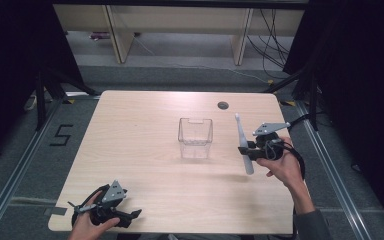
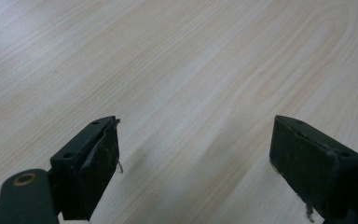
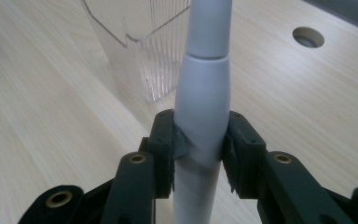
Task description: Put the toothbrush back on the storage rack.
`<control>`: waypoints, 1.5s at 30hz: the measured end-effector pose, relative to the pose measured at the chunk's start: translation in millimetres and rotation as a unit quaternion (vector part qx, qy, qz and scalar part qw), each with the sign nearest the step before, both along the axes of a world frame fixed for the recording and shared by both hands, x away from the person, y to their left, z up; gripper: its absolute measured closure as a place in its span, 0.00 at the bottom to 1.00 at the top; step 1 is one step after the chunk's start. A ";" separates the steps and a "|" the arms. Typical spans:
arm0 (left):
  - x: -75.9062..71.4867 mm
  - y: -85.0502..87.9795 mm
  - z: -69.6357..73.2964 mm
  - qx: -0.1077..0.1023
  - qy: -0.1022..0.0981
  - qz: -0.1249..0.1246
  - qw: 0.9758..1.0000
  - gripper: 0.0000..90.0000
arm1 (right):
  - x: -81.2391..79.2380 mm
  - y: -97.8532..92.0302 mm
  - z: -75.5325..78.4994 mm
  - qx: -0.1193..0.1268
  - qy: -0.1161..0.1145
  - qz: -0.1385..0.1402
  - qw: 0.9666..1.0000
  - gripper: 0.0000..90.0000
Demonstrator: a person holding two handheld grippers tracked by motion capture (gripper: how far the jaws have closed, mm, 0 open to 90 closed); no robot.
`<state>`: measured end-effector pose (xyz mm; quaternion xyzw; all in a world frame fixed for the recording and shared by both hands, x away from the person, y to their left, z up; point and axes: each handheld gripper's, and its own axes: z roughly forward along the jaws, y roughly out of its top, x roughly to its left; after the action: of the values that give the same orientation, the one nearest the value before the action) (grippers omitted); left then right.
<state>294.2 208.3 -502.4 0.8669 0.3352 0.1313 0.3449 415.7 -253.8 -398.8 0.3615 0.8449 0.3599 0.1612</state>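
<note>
Grippers, two (image 1: 136, 214) (image 1: 242, 149); one white toothbrush (image 1: 243, 142); one clear container (image 1: 195, 137).

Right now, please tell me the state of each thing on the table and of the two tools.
Electric toothbrush: lifted, nearly upright, clamped in the right tool.
Clear plastic container: upright, open at the top, empty, standing apart from the toothbrush.
Right tool: shut on the toothbrush handle.
Left tool: open, nothing between its jaws, low over the table.
</note>
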 end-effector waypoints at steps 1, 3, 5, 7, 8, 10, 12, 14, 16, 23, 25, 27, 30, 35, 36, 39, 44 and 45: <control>-0.1 -0.1 -0.1 0.000 0.000 0.000 1.000 0.17 | 0.4 0.1 1.5 0.002 0.003 0.004 1.000 0.75; 0.0 0.3 0.2 0.003 0.000 -0.002 1.000 0.17 | 0.4 2.1 2.3 0.014 0.006 0.011 1.000 0.75; 0.2 0.3 0.4 0.003 0.000 -0.002 1.000 0.17 | 2.4 3.9 2.6 0.022 -0.005 0.016 1.000 0.75; 0.1 0.1 0.1 0.001 0.000 -0.001 1.000 0.17 | 5.0 5.0 2.5 0.013 -0.021 0.028 0.999 0.75; -0.1 -0.1 -0.1 -0.001 0.000 0.000 1.000 0.17 | 4.6 7.8 2.5 0.010 -0.022 0.026 0.999 0.75; 0.2 0.1 -0.2 0.000 0.000 0.000 1.000 0.17 | 4.2 10.1 3.0 0.012 -0.017 0.029 0.999 0.75; 0.1 0.0 -0.1 0.001 0.000 0.000 1.000 0.17 | 5.2 11.5 4.0 0.013 -0.022 0.030 0.999 0.75; 0.5 0.2 -0.2 0.002 -0.002 -0.001 1.000 0.17 | 5.8 12.4 5.4 0.014 -0.023 0.030 0.999 0.75; -0.1 0.2 0.4 0.000 -0.001 -0.001 1.000 0.17 | 6.6 13.7 6.7 0.023 -0.023 0.028 0.999 0.75; 0.1 0.0 -0.4 -0.001 0.000 0.000 1.000 0.17 | 11.6 17.0 13.6 0.028 -0.028 0.032 0.999 0.75; 0.2 0.1 -0.2 0.001 0.000 0.000 1.000 0.17 | 12.4 18.7 15.1 0.034 -0.027 0.030 0.999 0.75; 0.0 0.0 0.0 0.000 -0.001 0.000 1.000 0.17 | 13.0 19.8 16.7 0.035 -0.025 0.027 0.999 0.75; 0.2 0.1 -0.2 0.002 0.000 0.000 1.000 0.17 | 17.4 19.5 19.2 0.034 -0.037 0.041 0.998 0.75; 0.2 0.1 -0.5 0.002 0.000 0.000 1.000 0.17 | 20.2 21.6 23.5 0.048 -0.032 0.033 0.998 0.75; 0.1 0.2 -0.5 0.001 0.000 0.001 1.000 0.17 | 23.0 21.8 24.3 0.049 -0.041 0.036 0.997 0.75; 0.0 0.4 -0.1 0.000 0.000 0.001 1.000 0.17 | 24.8 25.0 26.4 0.051 -0.034 0.035 0.997 0.75; 0.6 0.1 -0.2 0.002 -0.002 -0.002 1.000 0.17 | 29.1 30.6 32.3 0.060 -0.039 0.044 0.996 0.75; 0.3 0.1 0.1 0.003 0.000 -0.001 1.000 0.17 | 28.3 32.4 33.1 0.067 -0.035 0.035 0.996 0.75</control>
<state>294.5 208.4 -502.3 0.8680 0.3339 0.1321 0.3429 444.0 -221.3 -365.7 0.3288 0.8248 0.4338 0.1528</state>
